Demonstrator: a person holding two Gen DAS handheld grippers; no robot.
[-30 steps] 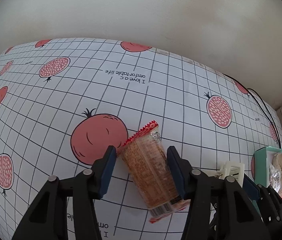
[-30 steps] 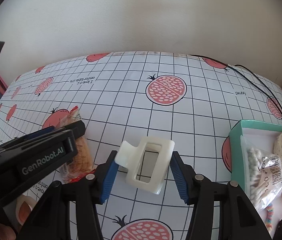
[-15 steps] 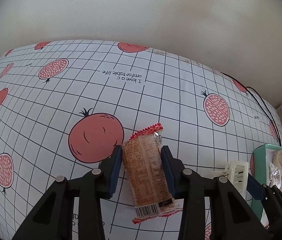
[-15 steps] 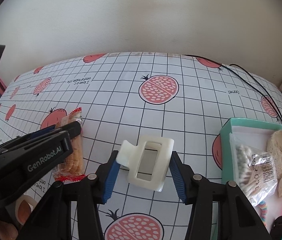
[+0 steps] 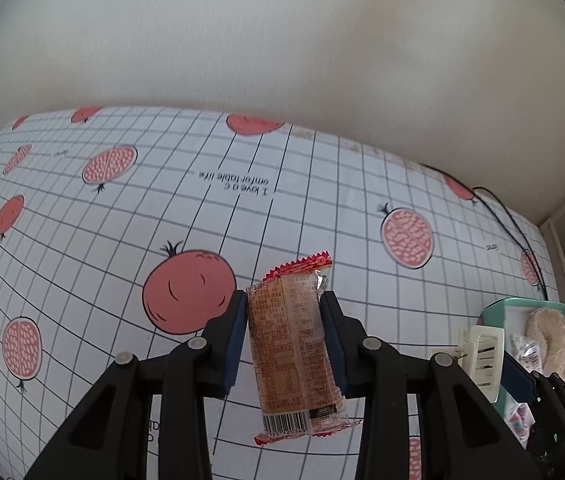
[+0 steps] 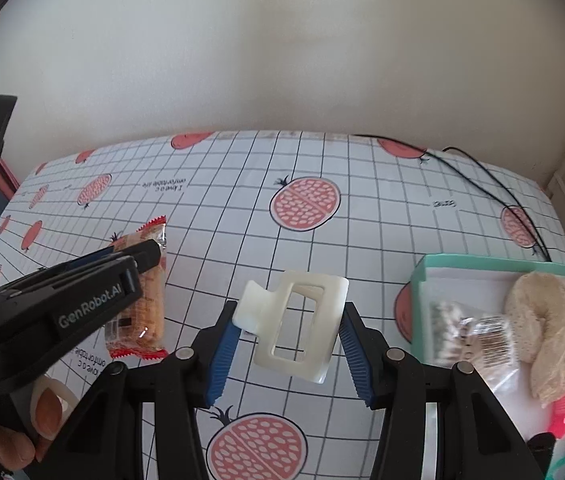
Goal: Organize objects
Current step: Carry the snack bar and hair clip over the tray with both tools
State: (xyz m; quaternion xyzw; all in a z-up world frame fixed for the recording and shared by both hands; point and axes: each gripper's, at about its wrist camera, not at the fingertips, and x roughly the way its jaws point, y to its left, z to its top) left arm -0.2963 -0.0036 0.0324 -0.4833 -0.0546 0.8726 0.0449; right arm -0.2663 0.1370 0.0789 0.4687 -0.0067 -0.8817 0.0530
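Hidden or unclear: we cannot read the small print on the snack packet beyond a barcode at its near end. The contents of the teal box blur together in the right wrist view; we make out a beige fluffy ring, a clear bag of cotton swabs and something pink at the lower edge, and the box's near side is cut off by the frame. Of the person we see only fingertips at the bottom left corner, behind the left tool's body.

Left gripper: held level over the tablecloth, both blue pads pressed flat against the long sides of the packet, which stands lengthwise between them, red crimped end pointing away, clear of the cloth.

Right gripper: fingers partly spread, pinching a cream hair claw clip by its two sides; the clip sits tilted, its open rectangular frame facing us. It hangs above the cloth, left of the teal box and right of the packet.

A black cable trails along the far right of the cloth.
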